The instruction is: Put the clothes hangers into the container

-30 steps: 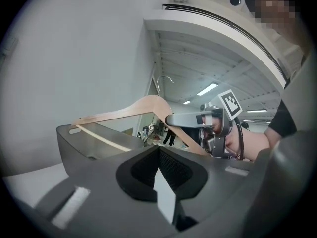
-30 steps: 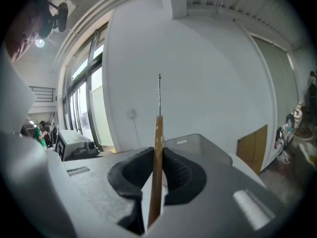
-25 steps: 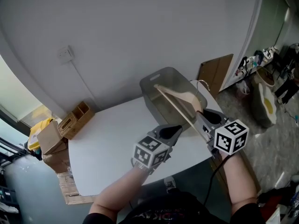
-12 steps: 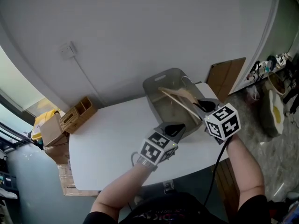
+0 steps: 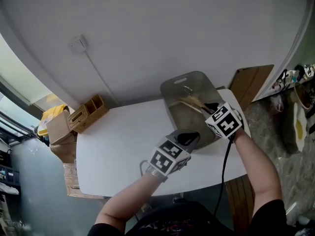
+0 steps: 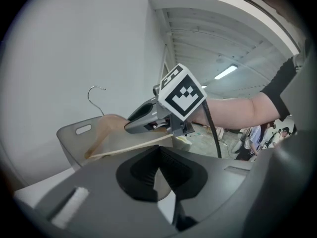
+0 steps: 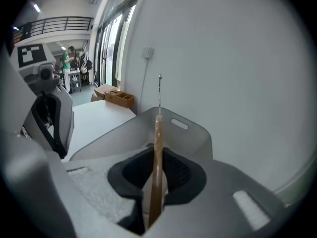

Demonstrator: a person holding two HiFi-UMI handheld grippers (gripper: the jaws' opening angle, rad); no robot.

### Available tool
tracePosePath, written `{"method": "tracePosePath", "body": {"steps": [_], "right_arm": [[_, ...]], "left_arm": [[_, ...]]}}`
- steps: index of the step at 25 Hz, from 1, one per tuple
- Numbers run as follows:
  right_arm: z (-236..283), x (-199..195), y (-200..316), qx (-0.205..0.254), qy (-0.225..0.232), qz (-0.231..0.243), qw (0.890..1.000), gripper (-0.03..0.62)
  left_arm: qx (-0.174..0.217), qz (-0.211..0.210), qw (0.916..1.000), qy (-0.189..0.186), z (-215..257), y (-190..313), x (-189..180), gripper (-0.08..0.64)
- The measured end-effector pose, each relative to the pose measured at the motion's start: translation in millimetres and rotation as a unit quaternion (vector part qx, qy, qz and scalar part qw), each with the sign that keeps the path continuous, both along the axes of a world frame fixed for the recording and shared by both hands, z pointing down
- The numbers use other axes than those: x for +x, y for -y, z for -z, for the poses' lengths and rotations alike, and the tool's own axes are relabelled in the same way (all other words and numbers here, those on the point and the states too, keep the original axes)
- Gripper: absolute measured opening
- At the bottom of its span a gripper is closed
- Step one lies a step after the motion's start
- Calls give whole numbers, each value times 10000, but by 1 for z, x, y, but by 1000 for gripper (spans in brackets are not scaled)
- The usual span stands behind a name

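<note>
Clamped tight in the right gripper [image 7: 157, 175]: a thin wooden hanger [image 7: 157, 143], seen edge-on, lower end hidden between ribbed black pads. Wire hook [image 7: 160, 90] up above the smoky translucent bin [image 5: 173, 84], rounded, slot-handled. Reaches over the bin's opening; contact with the bottom unclear. Left gripper [image 6: 158, 175] pressed closed, empty, over the white table [image 5: 123, 136].

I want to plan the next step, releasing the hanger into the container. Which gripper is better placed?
Right. The right gripper has its jaws shut on the wooden hanger, over the grey container. The left gripper holds nothing and sits beside the container.
</note>
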State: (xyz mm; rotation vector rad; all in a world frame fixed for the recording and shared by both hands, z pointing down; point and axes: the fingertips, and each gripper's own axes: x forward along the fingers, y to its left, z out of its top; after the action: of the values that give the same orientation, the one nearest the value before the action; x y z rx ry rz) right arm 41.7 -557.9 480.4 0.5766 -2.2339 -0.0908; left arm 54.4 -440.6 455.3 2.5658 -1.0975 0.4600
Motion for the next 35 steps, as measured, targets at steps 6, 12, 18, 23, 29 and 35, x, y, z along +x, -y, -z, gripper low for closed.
{"method": "tracePosePath", "body": {"steps": [6, 12, 18, 23, 29, 35], "right_arm": [[-29, -26, 6, -44, -392, 334, 9987, 55], [-48, -38, 14, 48, -620, 499, 9968, 55], [-52, -41, 11, 62, -788, 634, 9949, 55], [-54, -44, 7, 106, -847, 685, 9940, 55], [-63, -42, -4, 172, -1028, 751, 9917, 57], [-75, -41, -21, 154, -1258, 940, 9875, 91]], "left_arm": [[-104, 130, 9999, -24, -7, 4, -16, 3], [-194, 269, 9994, -30, -17, 9, -33, 3], [-232, 330, 9992, -55, -19, 12, -44, 3], [-258, 309, 9991, -95, -21, 15, -48, 3], [-279, 216, 9993, -132, -21, 11, -46, 3], [-287, 179, 9994, -120, -22, 0, -46, 3]]}}
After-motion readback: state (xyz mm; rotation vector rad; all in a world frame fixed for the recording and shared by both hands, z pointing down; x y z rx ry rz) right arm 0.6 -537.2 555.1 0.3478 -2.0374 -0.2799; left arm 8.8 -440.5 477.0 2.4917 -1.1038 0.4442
